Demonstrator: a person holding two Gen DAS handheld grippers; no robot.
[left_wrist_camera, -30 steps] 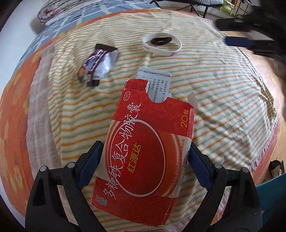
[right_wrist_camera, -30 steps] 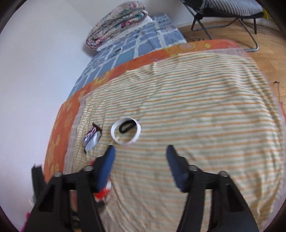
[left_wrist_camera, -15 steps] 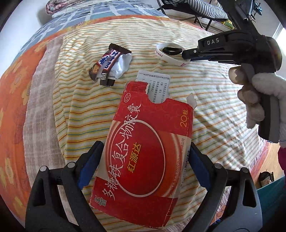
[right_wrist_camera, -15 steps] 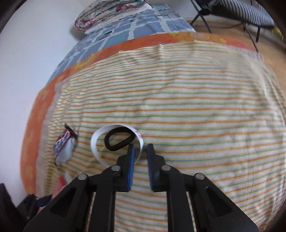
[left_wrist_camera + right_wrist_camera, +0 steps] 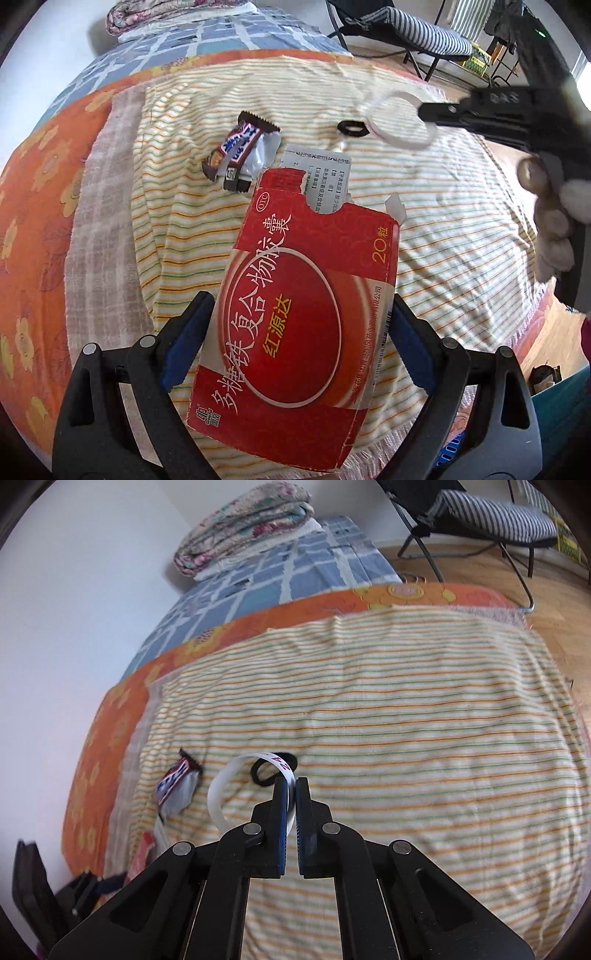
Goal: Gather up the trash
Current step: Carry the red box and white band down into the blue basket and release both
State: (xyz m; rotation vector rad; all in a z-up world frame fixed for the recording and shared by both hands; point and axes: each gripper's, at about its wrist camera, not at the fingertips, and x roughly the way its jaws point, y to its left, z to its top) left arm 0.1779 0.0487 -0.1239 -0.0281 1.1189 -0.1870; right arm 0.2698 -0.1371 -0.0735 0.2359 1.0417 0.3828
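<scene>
- A bed fills the room's middle, spread with a striped cloth over an orange flowered sheet.
- Nearest, the left gripper clamps a flattened red cardboard box; a printed paper leaflet pokes from its torn top, partly hidden.
- Beyond, a crumpled candy wrapper lies on the cloth.
- The right gripper, jaws pinched together, holds a thin white paper ring, blurred, beside a small black loop.
- Farthest, a folded quilt.
</scene>
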